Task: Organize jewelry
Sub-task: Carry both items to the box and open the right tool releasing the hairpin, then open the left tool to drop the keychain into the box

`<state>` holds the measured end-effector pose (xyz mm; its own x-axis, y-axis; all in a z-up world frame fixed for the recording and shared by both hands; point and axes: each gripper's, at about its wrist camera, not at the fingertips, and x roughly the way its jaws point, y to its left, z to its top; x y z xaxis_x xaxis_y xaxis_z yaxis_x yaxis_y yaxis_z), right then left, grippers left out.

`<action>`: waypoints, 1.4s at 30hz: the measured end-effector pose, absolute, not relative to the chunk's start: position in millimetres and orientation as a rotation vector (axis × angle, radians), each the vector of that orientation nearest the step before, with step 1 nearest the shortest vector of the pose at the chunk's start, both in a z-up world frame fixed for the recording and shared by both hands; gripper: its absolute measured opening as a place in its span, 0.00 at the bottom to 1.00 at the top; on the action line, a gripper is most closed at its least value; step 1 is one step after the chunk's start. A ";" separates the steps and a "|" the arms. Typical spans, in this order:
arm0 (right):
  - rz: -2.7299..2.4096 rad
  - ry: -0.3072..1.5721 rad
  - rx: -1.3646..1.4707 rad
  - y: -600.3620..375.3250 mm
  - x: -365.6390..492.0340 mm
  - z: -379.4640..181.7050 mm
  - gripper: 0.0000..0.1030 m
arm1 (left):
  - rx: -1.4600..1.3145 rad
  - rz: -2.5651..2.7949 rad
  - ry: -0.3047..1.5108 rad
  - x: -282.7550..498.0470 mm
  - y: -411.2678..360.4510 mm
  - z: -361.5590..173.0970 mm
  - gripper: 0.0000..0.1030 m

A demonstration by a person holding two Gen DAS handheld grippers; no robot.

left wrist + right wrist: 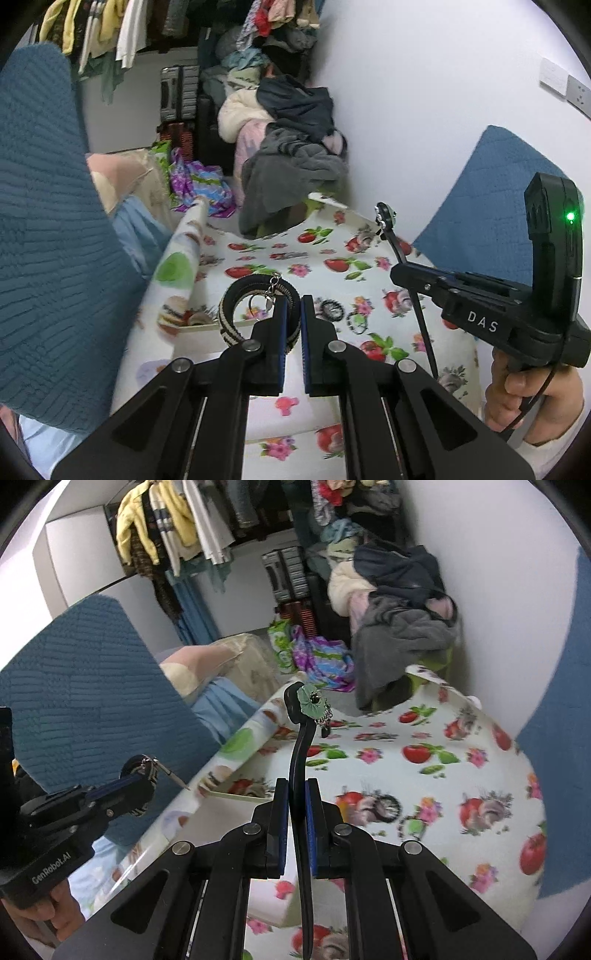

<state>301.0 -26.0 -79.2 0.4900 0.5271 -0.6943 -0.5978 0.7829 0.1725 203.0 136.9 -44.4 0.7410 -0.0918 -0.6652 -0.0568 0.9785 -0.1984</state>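
Observation:
My left gripper [293, 298] is shut on the rim of a black and beige striped bangle [236, 295] with a small chain and pendant [269, 295], held above the table. The right wrist view shows that gripper [142, 773] at the left, with the bangle [138, 809] in it. My right gripper [297, 783] is shut on a black hair stick [297, 753] that stands upward, topped by a green flower ornament [312, 700]. In the left wrist view the right gripper [398, 268] holds the stick [393, 240] at the right. Beaded bracelets [330, 308] [388, 805] lie on the cloth.
A strawberry and flower tablecloth [424, 775] covers the table. A pale tray edge [236, 795] and a white box [229, 823] sit at the table's left. Blue cushions [48, 221] [491, 192] flank both sides. Piled clothes [291, 155] and a white wall lie beyond. A hand [517, 391] grips the right handle.

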 end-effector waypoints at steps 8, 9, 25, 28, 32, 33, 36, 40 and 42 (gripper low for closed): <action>0.731 0.882 -0.144 28.1 296.5 -136.7 0.07 | -0.260 0.033 0.809 205.5 171.0 -92.1 0.06; 0.732 0.890 -0.152 32.0 295.4 -143.5 0.07 | -0.267 0.041 0.823 207.2 175.4 -101.4 0.06; 0.715 1.026 -0.191 27.2 312.7 -223.1 0.07 | -0.391 0.043 0.943 220.5 199.5 -188.2 0.06; 0.731 1.038 -0.192 24.1 312.3 -229.6 0.07 | -0.393 0.034 0.959 222.9 196.8 -197.7 0.06; 0.732 1.045 -0.199 21.1 311.4 -234.1 0.07 | -0.423 0.022 0.963 222.2 199.7 -207.0 0.06; 0.738 1.046 -0.193 20.3 311.5 -234.3 0.07 | -0.430 0.018 0.965 222.1 200.6 -208.8 0.06; 0.738 1.033 -0.198 18.6 310.2 -235.0 0.07 | -0.431 0.011 0.963 222.3 200.7 -210.6 0.07; 0.729 1.019 -0.196 14.4 310.4 -235.8 0.07 | -0.444 -0.015 0.965 223.0 201.9 -211.5 0.15; 0.734 1.016 -0.187 11.8 311.0 -236.5 0.07 | -0.450 -0.011 0.966 222.9 203.5 -212.3 0.47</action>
